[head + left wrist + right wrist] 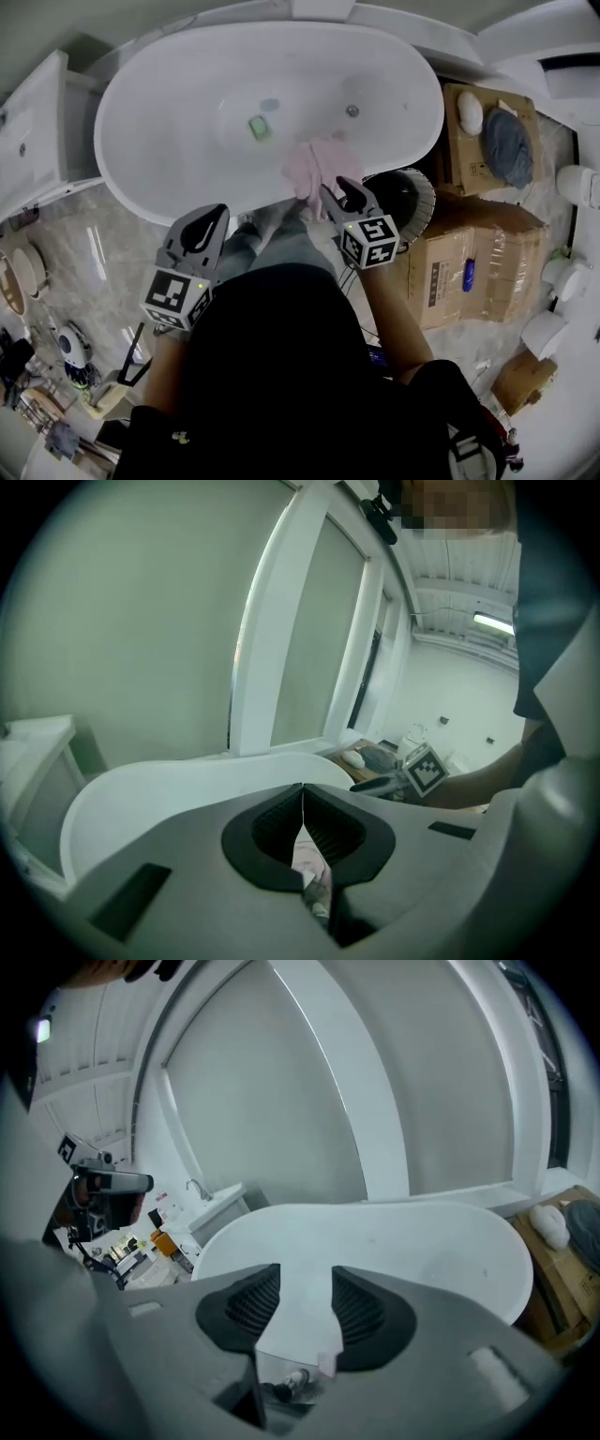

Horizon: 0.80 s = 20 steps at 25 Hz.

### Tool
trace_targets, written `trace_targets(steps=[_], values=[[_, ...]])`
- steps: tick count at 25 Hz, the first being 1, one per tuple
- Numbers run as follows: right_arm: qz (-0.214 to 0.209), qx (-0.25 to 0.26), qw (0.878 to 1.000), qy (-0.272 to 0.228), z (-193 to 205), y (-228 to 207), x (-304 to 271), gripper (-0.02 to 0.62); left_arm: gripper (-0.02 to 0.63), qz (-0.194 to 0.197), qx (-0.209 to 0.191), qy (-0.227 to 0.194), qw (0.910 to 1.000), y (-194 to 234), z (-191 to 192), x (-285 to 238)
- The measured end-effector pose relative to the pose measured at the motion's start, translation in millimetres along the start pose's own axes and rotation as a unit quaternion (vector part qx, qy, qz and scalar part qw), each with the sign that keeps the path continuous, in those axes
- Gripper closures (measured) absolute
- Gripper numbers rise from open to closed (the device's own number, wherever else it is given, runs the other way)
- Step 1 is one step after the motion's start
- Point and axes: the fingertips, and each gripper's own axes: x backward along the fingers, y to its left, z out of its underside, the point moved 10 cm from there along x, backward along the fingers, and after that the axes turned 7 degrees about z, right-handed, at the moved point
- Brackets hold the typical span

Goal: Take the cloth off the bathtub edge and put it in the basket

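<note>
A pink cloth hangs over the near rim of the white bathtub. My right gripper sits just at the cloth's near-right side, its jaws open with a gap between the pads. In the right gripper view the right gripper faces the bathtub, and a corner of pink cloth shows by the base of the right pad, not pressed. My left gripper hovers left of the cloth by the tub's rim, its pads closed together on nothing. A round dark basket stands right of the tub.
Cardboard boxes stand right of the basket; one holds a grey cloth and a white object. A green soap lies in the tub near the drain. A white cabinet stands left. The person's legs are between the grippers.
</note>
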Motion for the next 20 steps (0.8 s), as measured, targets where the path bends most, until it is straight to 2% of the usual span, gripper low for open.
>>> trace_targets(steps=[7,10,16,20], values=[[0.002,0.025,0.996,0.085,44.4,-33.1,-52.3,0.283,0.591,-0.035,0.032,0.025,0.9986,-9.4,26.6,-5.2],[0.005,0.035,0.992,0.124,66.3,-47.7,-76.9,0.240,0.591,-0.054,0.044,0.040,0.9968,-14.9,35.5,-5.4],[0.020,0.058,0.982,0.181,106.4,-68.7,-122.0,0.184,0.591,-0.076,0.064,0.058,0.9934,-18.2,63.2,0.5],[0.027,0.068,0.973,0.218,128.4,-75.6,-150.4,0.155,0.591,-0.098,0.090,0.068,0.9888,-12.3,77.0,5.5]])
